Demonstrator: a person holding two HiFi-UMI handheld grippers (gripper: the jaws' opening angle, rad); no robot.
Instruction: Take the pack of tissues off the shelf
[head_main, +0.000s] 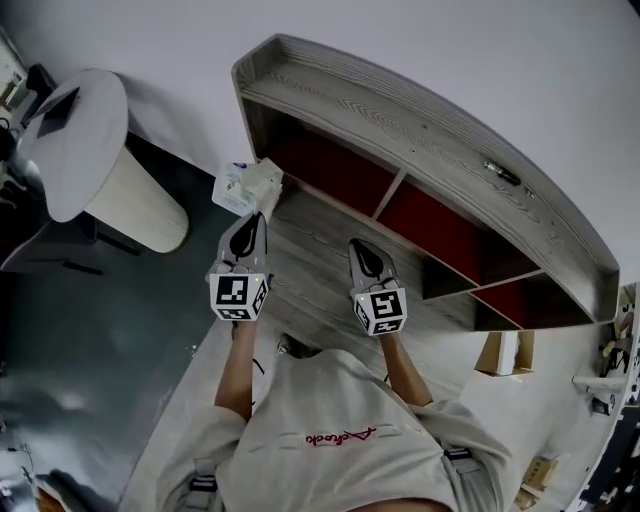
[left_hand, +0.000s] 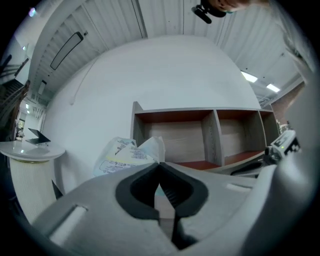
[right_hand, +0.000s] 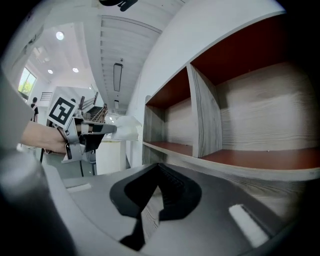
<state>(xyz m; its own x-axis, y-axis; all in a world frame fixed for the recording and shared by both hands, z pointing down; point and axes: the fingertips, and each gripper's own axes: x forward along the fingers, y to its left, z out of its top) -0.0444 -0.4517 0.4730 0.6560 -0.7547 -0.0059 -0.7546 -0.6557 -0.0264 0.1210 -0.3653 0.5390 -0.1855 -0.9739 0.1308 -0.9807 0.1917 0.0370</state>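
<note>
Long grey wood-grain shelf unit (head_main: 420, 120) against a white wall. Its open compartments (head_main: 440, 232), split by upright grey dividers, have red-brown interiors. The ones in sight show only their own boards. A small dark item (head_main: 502, 172) lies on the unit's top board, too small to identify.

Soft clear-plastic pack of white tissues (head_main: 245, 186) is off the shelf, hanging in the air just past the unit's left end, above dark floor. It is in no compartment.

Left gripper (head_main: 258, 222): jaws pressed together, pinching a thin edge of the pack's wrapper at the tips. The left gripper view shows the bulk of the pack (left_hand: 125, 156) bulging up and to the left beyond the jaws.

Right gripper (head_main: 358, 248): jaws together, with nothing between them. It is held over the wide grey ledge in front of the compartments, beside the left gripper but apart from it.

Round white table (head_main: 80, 140) on a pale cylindrical base stands to the left, well apart from the shelf.
</note>
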